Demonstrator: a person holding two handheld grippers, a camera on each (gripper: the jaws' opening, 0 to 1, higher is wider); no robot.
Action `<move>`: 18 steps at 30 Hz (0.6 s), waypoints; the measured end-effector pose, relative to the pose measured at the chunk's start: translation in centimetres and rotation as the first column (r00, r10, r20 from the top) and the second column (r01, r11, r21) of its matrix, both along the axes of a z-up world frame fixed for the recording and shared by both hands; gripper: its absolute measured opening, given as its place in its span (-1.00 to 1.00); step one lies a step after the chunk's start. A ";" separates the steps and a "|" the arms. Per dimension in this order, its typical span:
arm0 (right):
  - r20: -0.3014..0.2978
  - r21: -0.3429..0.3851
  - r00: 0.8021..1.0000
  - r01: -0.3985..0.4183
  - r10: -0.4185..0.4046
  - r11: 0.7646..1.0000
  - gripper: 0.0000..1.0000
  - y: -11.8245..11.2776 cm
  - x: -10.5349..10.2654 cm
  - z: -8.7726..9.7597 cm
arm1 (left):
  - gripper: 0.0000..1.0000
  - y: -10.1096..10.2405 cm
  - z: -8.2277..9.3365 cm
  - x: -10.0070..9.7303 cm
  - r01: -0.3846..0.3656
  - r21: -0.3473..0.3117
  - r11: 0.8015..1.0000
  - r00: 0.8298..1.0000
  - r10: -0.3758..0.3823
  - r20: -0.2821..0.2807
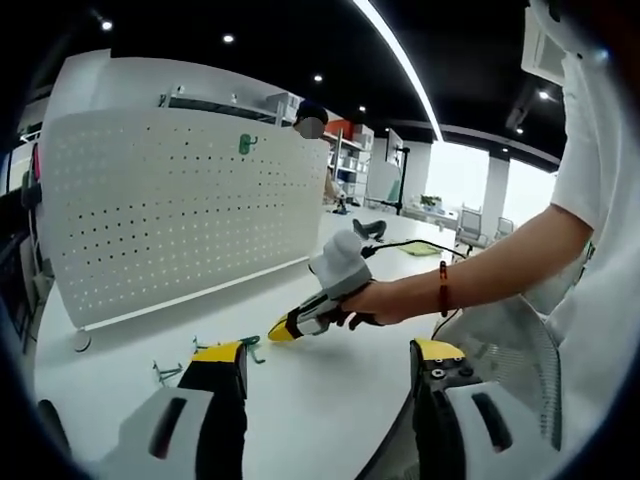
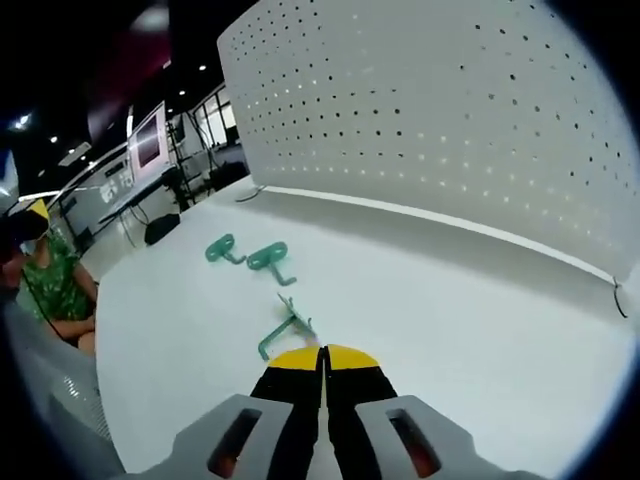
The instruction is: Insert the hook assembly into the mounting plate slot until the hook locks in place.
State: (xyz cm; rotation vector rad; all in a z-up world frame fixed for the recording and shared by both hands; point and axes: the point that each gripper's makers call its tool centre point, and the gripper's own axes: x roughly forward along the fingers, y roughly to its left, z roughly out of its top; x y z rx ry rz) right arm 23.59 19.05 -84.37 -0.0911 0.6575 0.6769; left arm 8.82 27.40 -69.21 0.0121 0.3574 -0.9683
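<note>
While one green hook (image 1: 247, 144) already hangs high on the white pegboard (image 1: 180, 215), well ahead of the left gripper (image 1: 328, 368), the rest of the job looks barely begun: I judge the task to be at the pick-up stage, with insertion and locking all left to do. The left gripper has its jaws spread wide with nothing between them, hovering over the white table (image 1: 300, 400); a couple of loose green hooks (image 1: 168, 371) lie on the table just ahead of its left jaw. The right gripper (image 2: 322, 358), seen from the left gripper view held in a person's hand (image 1: 375, 300), has its yellow-tipped jaws pressed together, and nothing can be seen held between them. Just beyond its tips lies a green hook assembly (image 2: 285, 333), touching the table and not grasped; two more green hooks (image 2: 250, 254) lie farther ahead and to the left. The pegboard stands upright on the table, ahead and to the right of this gripper.

The table is smooth, bare and glossy white. Around it is an open office with a dark ceiling, spot lamps, a long light strip, shelving and bright windows far off.
</note>
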 end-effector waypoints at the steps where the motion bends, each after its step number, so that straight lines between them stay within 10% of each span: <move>1: -0.005 -0.008 1.000 -0.014 0.014 1.000 -1.00 0.2 -0.1 -0.1 | 0.36 -0.1 0.0 -0.1 0.003 0.002 1.000 1.000 -0.003 0.002; 18: 0.021 0.016 0.997 -0.068 0.068 0.998 -0.87 2.3 0.9 -0.1 | 0.35 1.0 -0.1 0.4 -0.030 0.000 1.000 1.000 0.030 -0.009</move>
